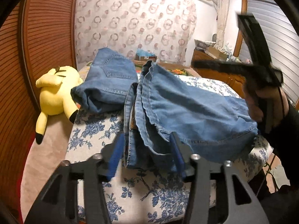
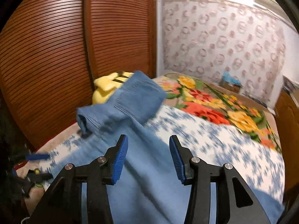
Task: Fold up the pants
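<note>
Both blue-padded black grippers, left [image 1: 147, 155] and right [image 2: 148, 156], stand apart gripping nothing over the blue denim pants [image 1: 186, 112]; next regrip beside the yellow plush toy [image 1: 56, 93], smoothing creases.

A: Pants [image 1: 186, 112], blue denim, lie bunched on the bed, folded over, hem edge nearest the left claw [image 1: 147, 160].

B: Between its jaws?

A: Yes, cloth sits between the spread blue pads, not pinched. Far end, with pocket stitching, is rolled up beyond the claw, to its left.

B: Right claw [image 2: 148, 158]?

A: Denim runs beneath it, blurred.
</note>
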Tool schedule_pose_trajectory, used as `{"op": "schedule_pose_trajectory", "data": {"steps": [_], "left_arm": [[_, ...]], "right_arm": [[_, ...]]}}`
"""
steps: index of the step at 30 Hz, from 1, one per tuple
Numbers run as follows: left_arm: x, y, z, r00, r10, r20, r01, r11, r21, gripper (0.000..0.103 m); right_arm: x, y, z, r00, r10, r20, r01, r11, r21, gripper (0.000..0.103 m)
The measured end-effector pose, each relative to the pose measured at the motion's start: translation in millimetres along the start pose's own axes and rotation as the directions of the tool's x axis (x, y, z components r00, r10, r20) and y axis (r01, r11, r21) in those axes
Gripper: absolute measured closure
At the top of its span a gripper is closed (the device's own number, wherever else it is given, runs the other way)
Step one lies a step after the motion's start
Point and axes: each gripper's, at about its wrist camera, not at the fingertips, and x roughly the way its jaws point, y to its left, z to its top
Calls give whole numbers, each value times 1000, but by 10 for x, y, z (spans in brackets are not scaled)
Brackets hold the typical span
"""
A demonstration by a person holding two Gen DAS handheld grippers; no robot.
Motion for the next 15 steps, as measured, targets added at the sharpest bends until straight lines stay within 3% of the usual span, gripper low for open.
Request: {"op": "schedule_pose_trajectory", "data": {"steps": [11, 15], "left_arm": [[-51, -263, 41, 997, -48, 55, 45, 998, 54, 51], [42, -323, 48, 999, -26, 22, 24, 996, 82, 51]], "right_arm": [[-640, -323, -884, 993, -106, -54, 112, 987, 114, 52], [-881, -281, -1066, 992, -115, -58, 122, 982, 145, 52]]}}
